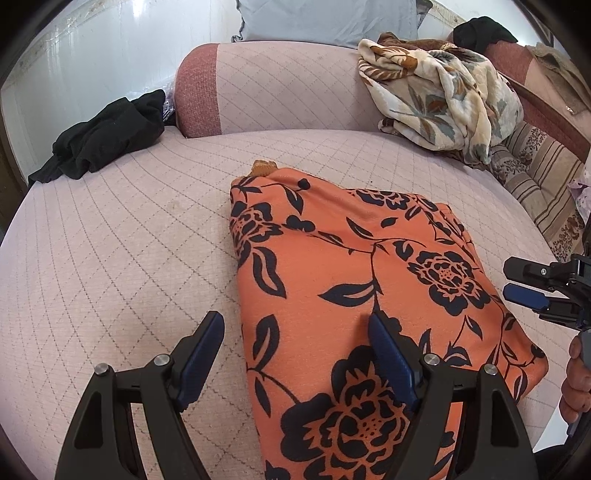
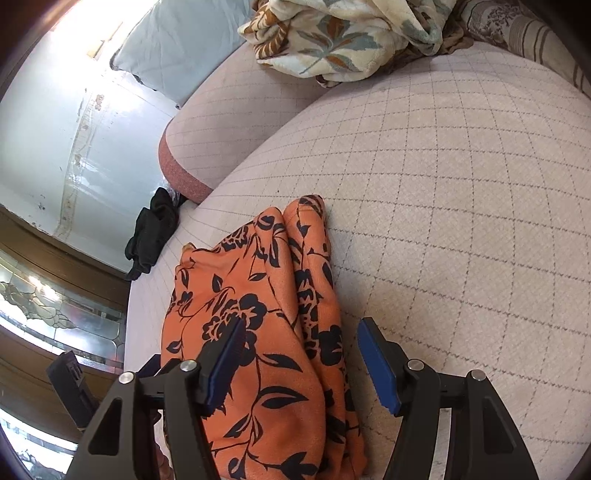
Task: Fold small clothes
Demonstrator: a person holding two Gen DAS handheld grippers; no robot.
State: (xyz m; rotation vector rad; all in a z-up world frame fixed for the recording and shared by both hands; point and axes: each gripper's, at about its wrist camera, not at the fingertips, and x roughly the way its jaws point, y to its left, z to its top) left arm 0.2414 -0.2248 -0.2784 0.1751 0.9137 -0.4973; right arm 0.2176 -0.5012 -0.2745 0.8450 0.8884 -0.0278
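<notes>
Pale quilted cushion [image 1: 110,240] with a diamond stitch fills both views, and on it lies the orange cloth [image 1: 351,266], a floral-printed garment already doubled into a thick, roughly square packet. Taking that cloth as the landmark: a black garment [image 1: 103,140] sits well beyond it toward the far left corner, a cream leaf-print blanket [image 1: 443,99] is heaped behind it against the backrest, and a blue pillow [image 1: 325,18] stands farther back still.

The left gripper [image 1: 295,350] hangs over the cloth's near left edge with its jaws wide apart, one finger above bare cushion, the other above the print; it holds nothing. The right gripper [image 2: 299,358] straddles the cloth's right edge, where the layers bunch into two rolled folds, and it too is spread wide with nothing between its pads. Whether either finger actually presses the fabric cannot be told.

The cloth looks light, soft and limp, probably a knit that slumps and slides over itself. Layers would likely shift if pinched through only the top one. A sound hold, I judge, would be at the near corners, closing on the whole stacked edge so the layers travel together.
</notes>
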